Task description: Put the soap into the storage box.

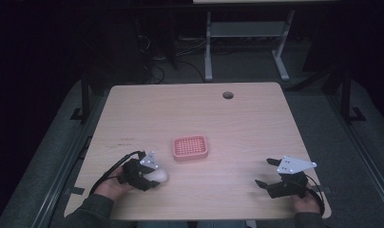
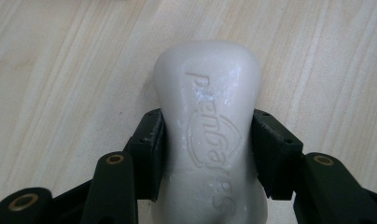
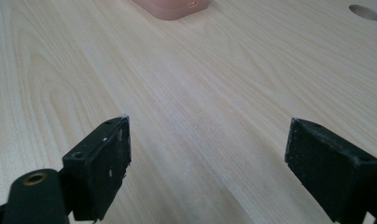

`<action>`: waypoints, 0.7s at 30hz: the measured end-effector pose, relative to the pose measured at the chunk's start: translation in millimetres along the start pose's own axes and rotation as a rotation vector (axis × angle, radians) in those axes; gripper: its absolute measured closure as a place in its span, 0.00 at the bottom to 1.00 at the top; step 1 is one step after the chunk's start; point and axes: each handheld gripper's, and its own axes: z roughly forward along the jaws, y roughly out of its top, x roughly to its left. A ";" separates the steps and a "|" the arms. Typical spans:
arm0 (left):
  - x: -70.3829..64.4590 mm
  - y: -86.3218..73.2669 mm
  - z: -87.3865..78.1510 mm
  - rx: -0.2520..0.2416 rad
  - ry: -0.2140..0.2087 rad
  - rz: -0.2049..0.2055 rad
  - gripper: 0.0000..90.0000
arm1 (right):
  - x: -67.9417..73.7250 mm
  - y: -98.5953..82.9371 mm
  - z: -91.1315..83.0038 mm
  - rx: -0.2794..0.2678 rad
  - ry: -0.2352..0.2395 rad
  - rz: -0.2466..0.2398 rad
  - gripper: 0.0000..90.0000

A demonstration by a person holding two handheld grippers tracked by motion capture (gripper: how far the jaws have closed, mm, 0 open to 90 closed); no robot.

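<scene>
- White soap bar (image 2: 208,135): sits between the jaws of the left gripper (image 2: 207,154), both pads pressed against its narrowed waist. Raised lettering and an emblem face the camera in the left gripper view. Wood grain of the table (image 2: 60,70) lies behind it; whether the bar touches the surface or is held just above it, cannot tell.
- High view: soap bar (image 1: 158,175) at the near-left part of the table (image 1: 237,118), at the tip of the left gripper (image 1: 152,178); the person's left hand (image 1: 113,186) holds the gripper body, black cable looping off to the left.
- Pink slotted soap dish (image 1: 190,147): flat on the table near centre, up and to the right of the bar, apart from it. Its near corner (image 3: 170,7) shows at the top edge of the right gripper view.
- Right gripper (image 1: 266,173): near-right part of the table, jaws spread wide with bare wood between them (image 3: 207,158); gripping nothing. Well apart from dish and bar.
- Round hole (image 1: 227,95) in the table toward the far edge, right of centre.
</scene>
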 end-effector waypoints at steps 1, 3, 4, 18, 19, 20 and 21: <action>0.1 0.2 -1.0 -0.004 0.001 0.001 0.55 | 0.0 0.0 0.0 0.000 0.000 0.000 0.15; 0.2 0.1 -2.4 -0.009 0.004 0.001 0.55 | 0.1 -0.2 -0.1 -0.002 0.000 0.003 0.15; -0.1 0.1 -3.1 -0.012 0.006 0.000 0.55 | 0.1 -0.2 -0.1 -0.002 0.000 0.003 0.15; 6.1 7.1 -10.2 -0.020 0.013 0.002 0.55 | 0.4 -0.4 -0.9 -0.007 -0.003 -0.001 0.15; 6.1 8.2 -9.6 -0.018 0.008 0.000 0.55 | 0.4 -0.5 -1.0 -0.007 -0.002 -0.002 0.15; 6.5 9.4 -9.3 -0.016 0.009 0.002 0.55 | 0.4 -0.5 -1.1 -0.008 -0.002 -0.001 0.15; 6.8 10.3 -9.2 -0.014 0.008 0.003 0.55 | 0.4 -0.4 -1.2 -0.010 -0.002 -0.002 0.15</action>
